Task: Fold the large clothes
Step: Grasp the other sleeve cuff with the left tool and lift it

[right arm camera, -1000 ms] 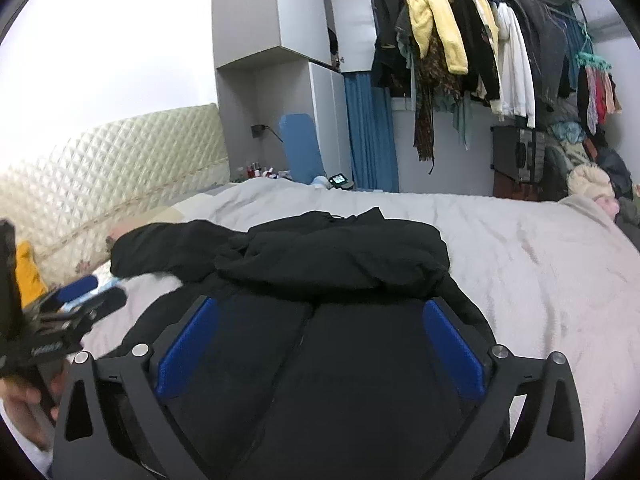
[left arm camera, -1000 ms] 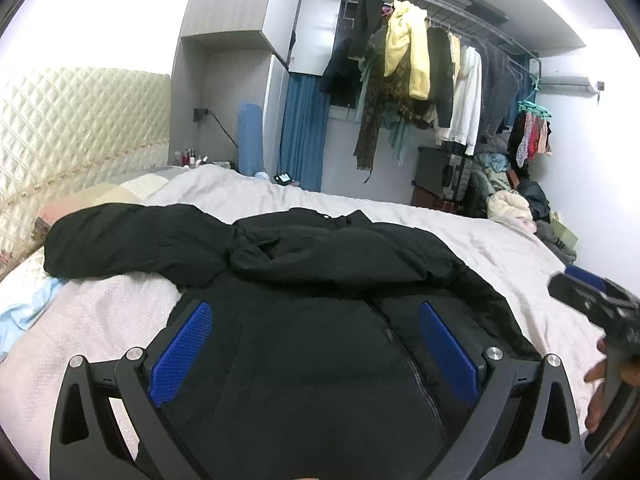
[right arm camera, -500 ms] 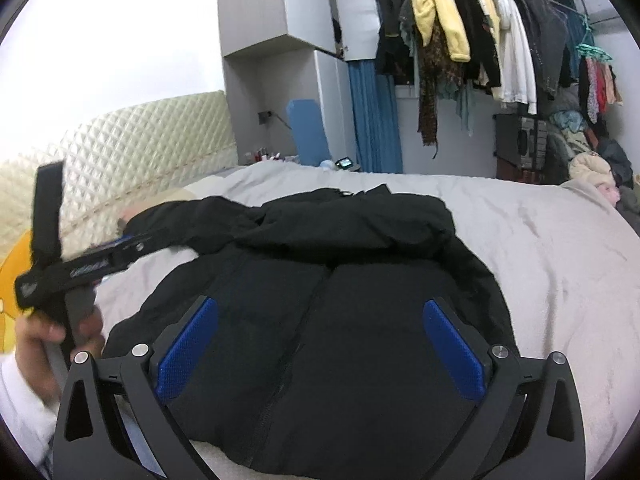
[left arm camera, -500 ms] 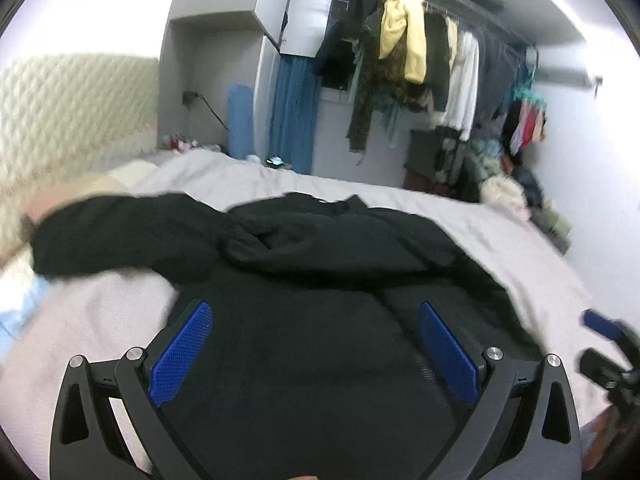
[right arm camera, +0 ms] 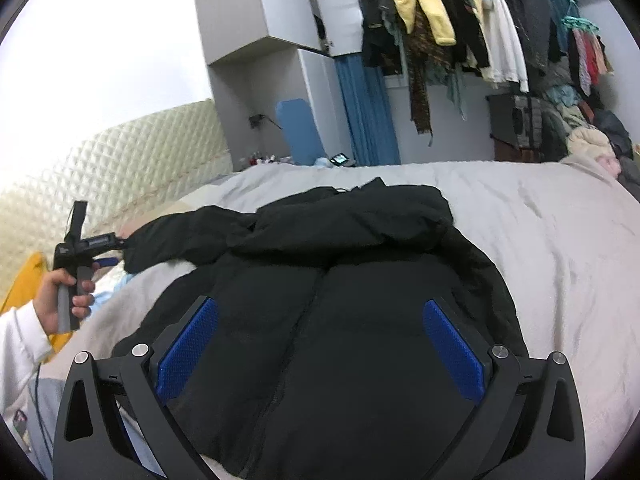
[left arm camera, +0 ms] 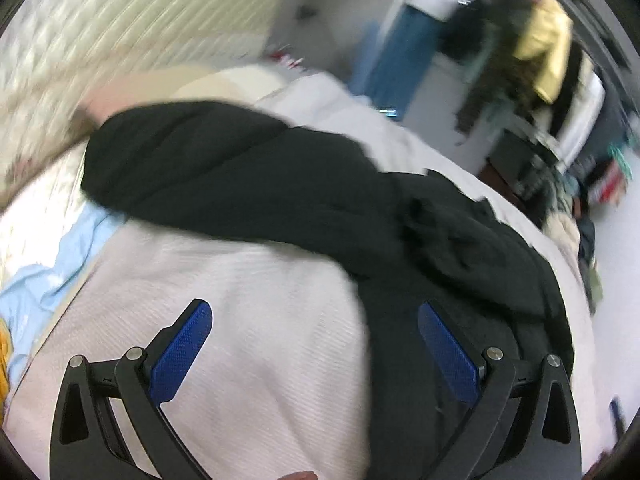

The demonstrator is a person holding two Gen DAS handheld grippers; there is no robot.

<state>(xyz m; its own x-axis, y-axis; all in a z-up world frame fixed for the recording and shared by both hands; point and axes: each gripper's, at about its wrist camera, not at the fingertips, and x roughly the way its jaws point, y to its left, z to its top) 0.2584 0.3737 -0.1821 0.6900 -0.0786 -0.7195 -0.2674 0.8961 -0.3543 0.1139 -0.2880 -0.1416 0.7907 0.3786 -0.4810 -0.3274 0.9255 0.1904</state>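
Swung leftward, the left gripper [left arm camera: 314, 340], jaws apart, faces the black padded jacket's [right arm camera: 340, 300] outstretched sleeve [left arm camera: 224, 176], likely for folding inward. Right gripper [right arm camera: 320, 340], jaws apart, hovers over the jacket's body.

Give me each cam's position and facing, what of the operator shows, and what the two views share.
Left wrist: on the left hand-held gripper, tilted, blurred, facing the black jacket's outstretched sleeve and the headboard; only its own open fingers show.
Right wrist: on the right hand-held gripper, over the jacket's front, facing the clothes rail; a hand in a white sleeve shows at left, gripping the left gripper's handle.
Shared: jacket, bed, headboard, hanging clothes.
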